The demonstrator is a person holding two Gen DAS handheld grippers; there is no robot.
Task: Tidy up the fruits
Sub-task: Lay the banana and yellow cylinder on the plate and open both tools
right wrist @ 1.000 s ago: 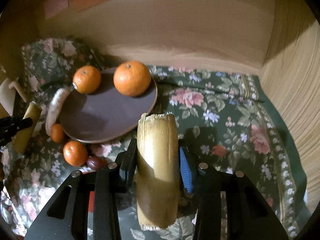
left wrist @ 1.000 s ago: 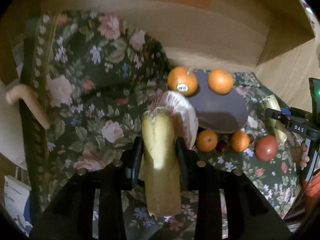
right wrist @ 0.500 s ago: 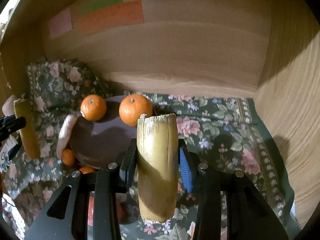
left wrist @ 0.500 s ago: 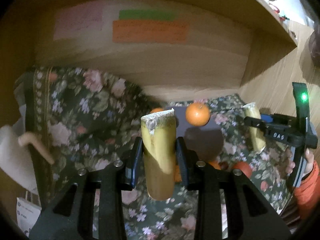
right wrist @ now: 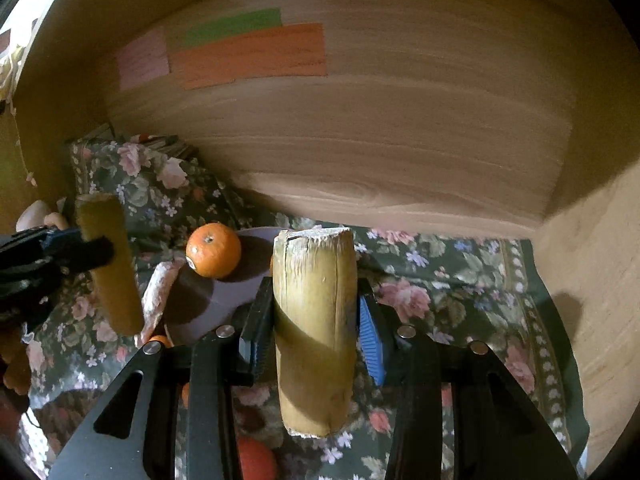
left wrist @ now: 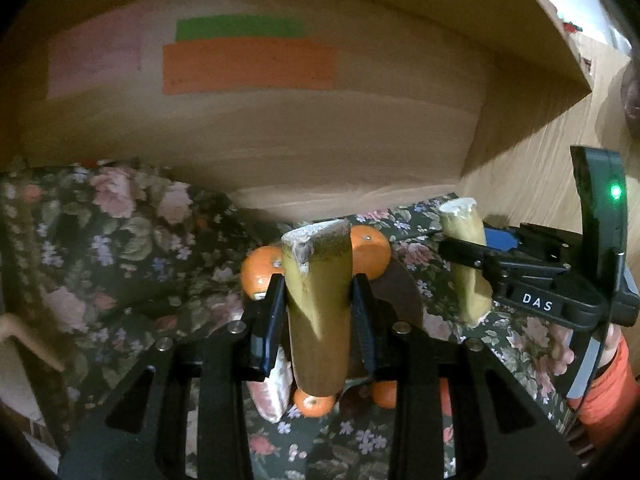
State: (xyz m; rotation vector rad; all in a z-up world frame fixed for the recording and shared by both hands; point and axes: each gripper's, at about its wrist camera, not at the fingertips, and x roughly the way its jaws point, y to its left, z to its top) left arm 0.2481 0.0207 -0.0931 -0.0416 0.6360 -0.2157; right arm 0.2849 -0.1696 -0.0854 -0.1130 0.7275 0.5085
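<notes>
My left gripper (left wrist: 318, 304) is shut on a yellow-green sugarcane-like stalk piece (left wrist: 320, 320), held upright in the air above the fruit. My right gripper (right wrist: 314, 312) is shut on a second stalk piece (right wrist: 316, 328), also upright; it shows at the right of the left wrist view (left wrist: 468, 264). Below lies a dark purple plate (right wrist: 208, 304) with two oranges (left wrist: 370, 252) (right wrist: 214, 250) at its far rim. A peeled pomelo wedge (left wrist: 272, 392), small tangerines (left wrist: 314, 404) and a red tomato (right wrist: 256, 460) lie by the plate on the floral cloth.
The floral cloth (right wrist: 440, 280) covers the floor of a wooden alcove. Its back wall (left wrist: 280, 140) bears pink, green and orange paper strips. A wooden side wall (right wrist: 592, 280) stands at the right. A beige curved handle (left wrist: 16, 332) lies at the far left.
Both grippers have lifted with their stalk pieces and tilted up toward the back wall. The plate and fruit now sit lower and smaller in both views.
</notes>
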